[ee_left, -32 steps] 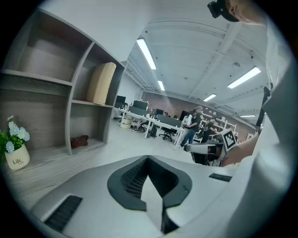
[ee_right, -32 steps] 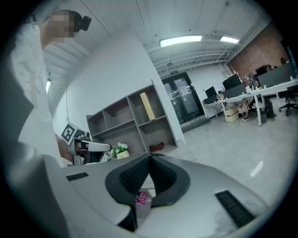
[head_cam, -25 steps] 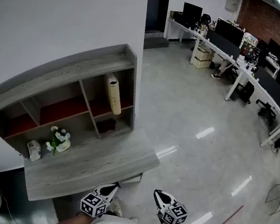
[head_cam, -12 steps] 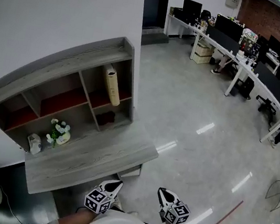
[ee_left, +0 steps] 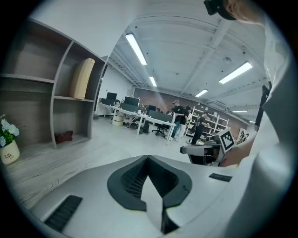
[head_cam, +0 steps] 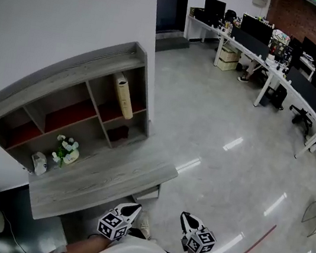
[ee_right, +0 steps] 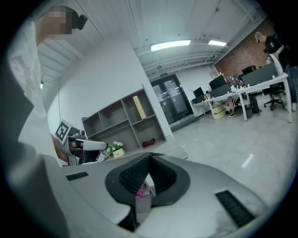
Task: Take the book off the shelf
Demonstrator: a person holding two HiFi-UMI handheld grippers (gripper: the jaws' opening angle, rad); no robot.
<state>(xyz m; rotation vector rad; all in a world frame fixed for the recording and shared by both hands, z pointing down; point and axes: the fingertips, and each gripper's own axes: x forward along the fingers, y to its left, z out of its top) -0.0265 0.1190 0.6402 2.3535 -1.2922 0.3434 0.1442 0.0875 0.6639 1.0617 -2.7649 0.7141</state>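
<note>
White-shelled left gripper [head_cam: 130, 209] and right gripper [head_cam: 186, 218] hang close to the person's body, both clenched on nothing, well short of the grey wooden table [head_cam: 107, 180]. Beyond it the shelf [head_cam: 64, 77] holds the cream book [head_cam: 123, 96], leaning in the upper right compartment, untouched — a small flower pot [head_cam: 65, 152] stands at the lower left
</note>
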